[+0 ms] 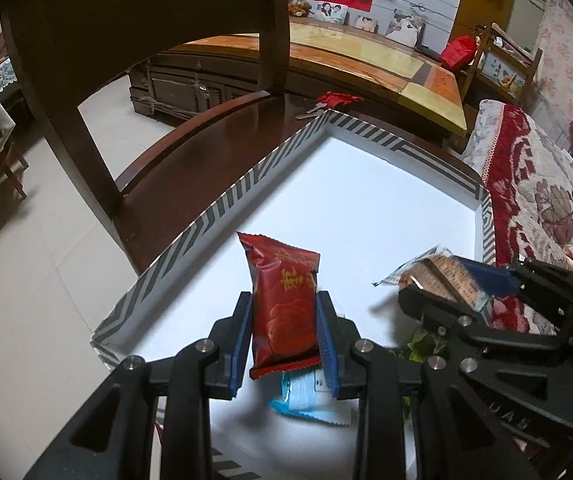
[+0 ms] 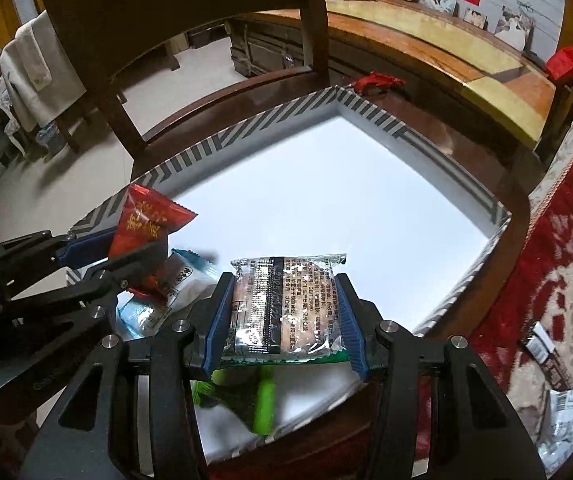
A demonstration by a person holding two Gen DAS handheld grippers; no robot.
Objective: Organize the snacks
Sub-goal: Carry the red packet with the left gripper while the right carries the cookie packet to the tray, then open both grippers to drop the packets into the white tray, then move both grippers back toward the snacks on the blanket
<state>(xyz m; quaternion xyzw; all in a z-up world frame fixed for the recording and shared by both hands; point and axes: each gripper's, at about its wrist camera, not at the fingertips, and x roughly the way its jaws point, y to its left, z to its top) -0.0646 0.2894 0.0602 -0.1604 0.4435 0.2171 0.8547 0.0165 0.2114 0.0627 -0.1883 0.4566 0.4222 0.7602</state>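
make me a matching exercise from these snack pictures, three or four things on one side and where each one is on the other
Things:
1. red foil snack packet
2. clear-wrapped cracker packet
3. blue and white snack packet
4. bright green snack packet

Places:
A. lying in the white box under the right gripper
B. between the left gripper fingers
C. lying in the box under the left gripper
D. between the right gripper fingers

Pairs: 1-B, 2-D, 3-C, 4-A
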